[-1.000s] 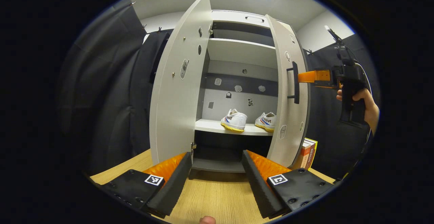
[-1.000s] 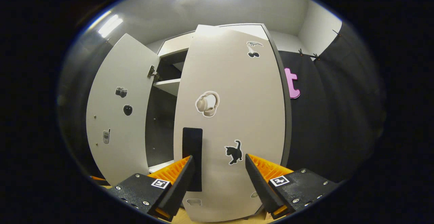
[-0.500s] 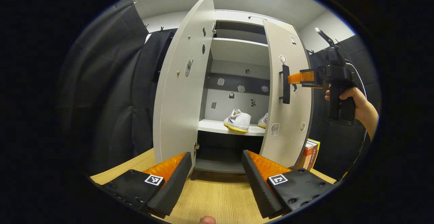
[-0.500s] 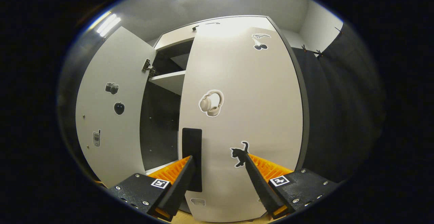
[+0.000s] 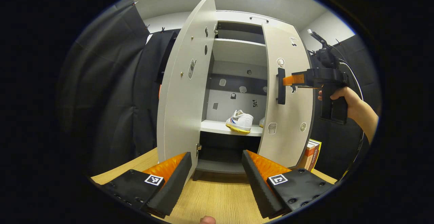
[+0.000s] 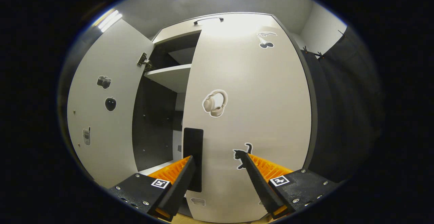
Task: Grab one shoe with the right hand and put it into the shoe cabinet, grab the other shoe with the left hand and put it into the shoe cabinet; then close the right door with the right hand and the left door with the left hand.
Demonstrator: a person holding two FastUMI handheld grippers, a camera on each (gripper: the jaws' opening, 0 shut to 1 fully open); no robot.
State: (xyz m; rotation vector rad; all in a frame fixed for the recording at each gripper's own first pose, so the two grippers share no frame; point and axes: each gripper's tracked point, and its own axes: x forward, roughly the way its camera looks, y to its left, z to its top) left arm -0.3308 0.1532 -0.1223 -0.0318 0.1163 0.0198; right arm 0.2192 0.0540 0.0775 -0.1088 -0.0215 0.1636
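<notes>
Both shoes (image 5: 240, 121) sit on the shoe cabinet (image 5: 237, 47) shelf. The right claw (image 6: 218, 164), wide, presses the half-shut right door (image 6: 251, 115) beside its handle (image 6: 193, 149). The left claw (image 5: 217, 164) hangs wide over the desk (image 5: 217, 197); books (image 5: 312, 154) stand right of the cabinet.

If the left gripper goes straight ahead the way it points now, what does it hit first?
Probably nothing until the shoe cabinet: the left gripper aims over bare table at the dark opening under the shelf holding the shoe, between the left door and right door. Depth is unclear.
</notes>
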